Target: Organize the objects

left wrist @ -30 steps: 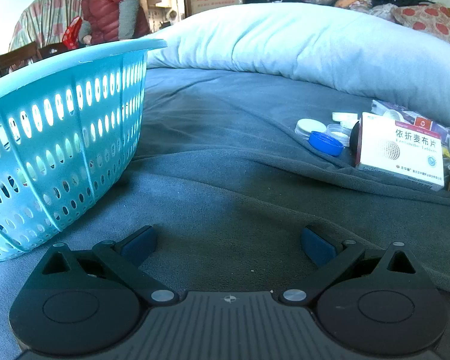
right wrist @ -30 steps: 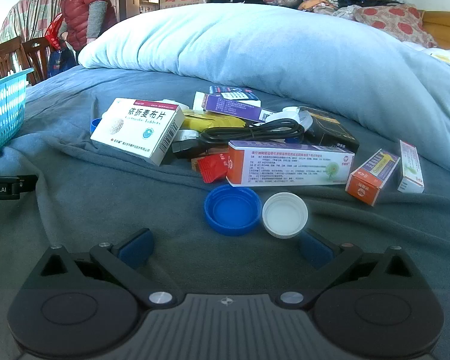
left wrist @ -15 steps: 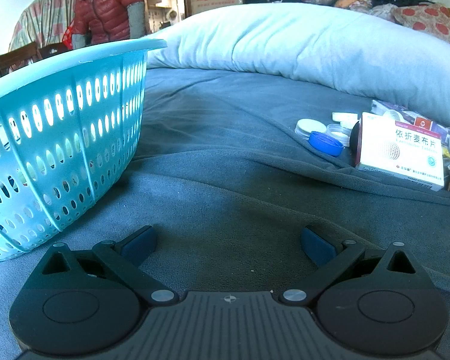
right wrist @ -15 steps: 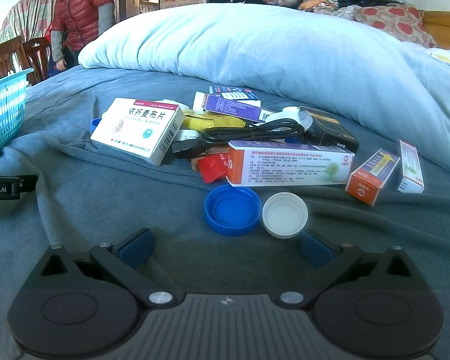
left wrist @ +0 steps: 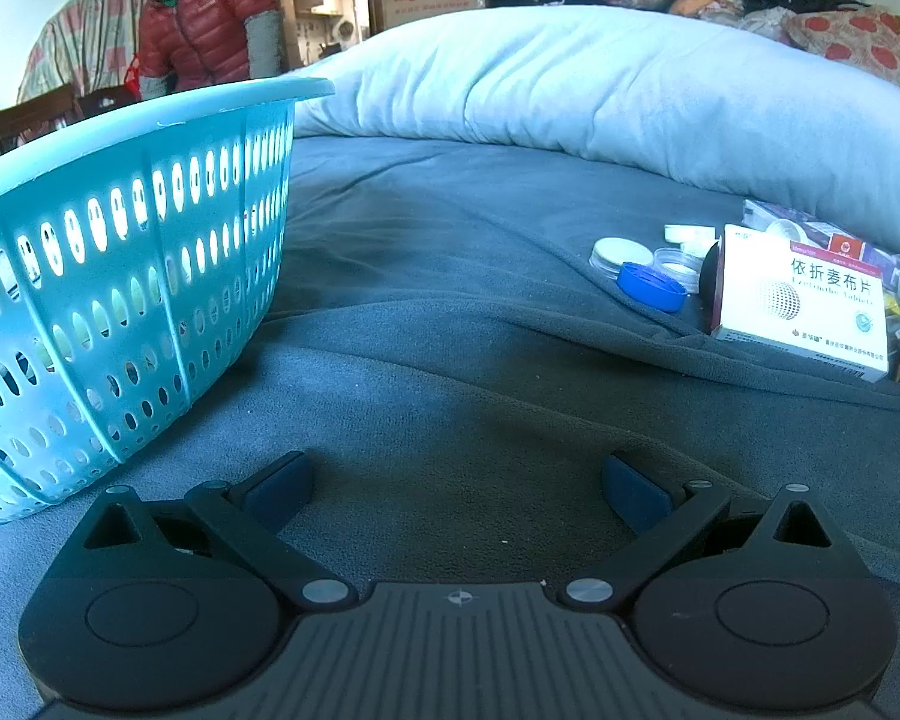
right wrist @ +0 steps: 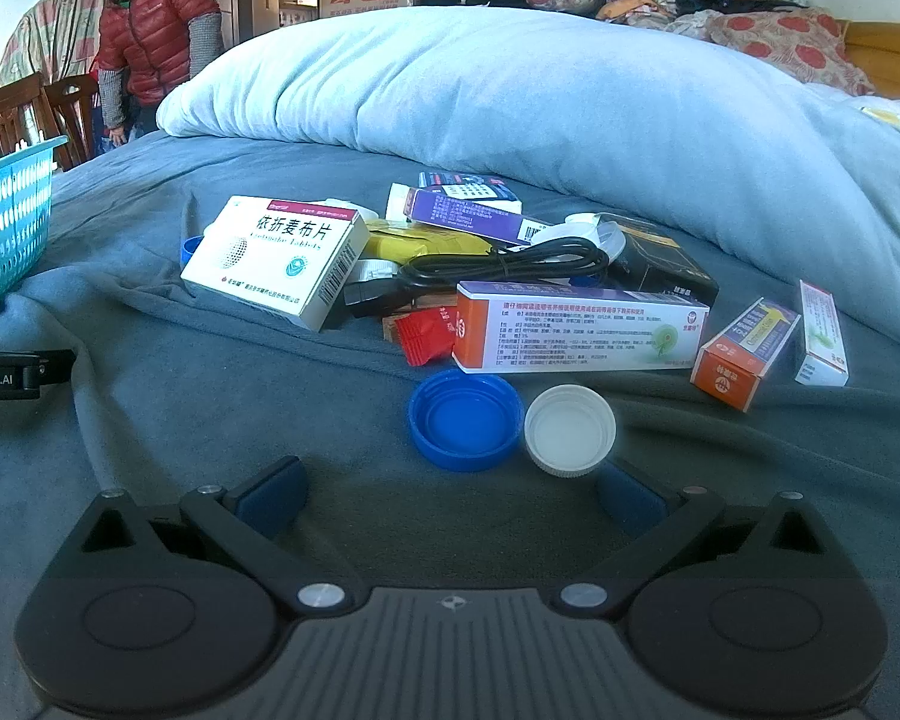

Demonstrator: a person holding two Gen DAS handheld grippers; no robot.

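Observation:
A turquoise perforated basket (left wrist: 114, 276) stands on the blue-grey blanket, left of my left gripper (left wrist: 456, 489), which is open and empty low over the blanket. The basket shows at the far left of the right wrist view (right wrist: 6, 222). My right gripper (right wrist: 450, 489) is open and empty, just short of a blue cap (right wrist: 465, 420) and a white cap (right wrist: 570, 429). Behind them lies a pile: a white medicine box (right wrist: 276, 261), an orange-and-white box (right wrist: 576, 327), a black cable (right wrist: 504, 267), a purple box (right wrist: 468, 213). The white medicine box (left wrist: 801, 306) and several caps (left wrist: 651, 285) show at right in the left view.
A rolled pale-blue duvet (right wrist: 558, 114) lies across the bed behind the pile. Two small boxes (right wrist: 747, 345) lie at right. A person in a red jacket (right wrist: 144, 36) stands beyond the bed's far left, by wooden chairs (right wrist: 24, 114). My left gripper's edge shows at left (right wrist: 12, 372).
Neither gripper nor any object on the bed has moved. Only the person in the red jacket in the background has straightened up and turned to face the cameras.

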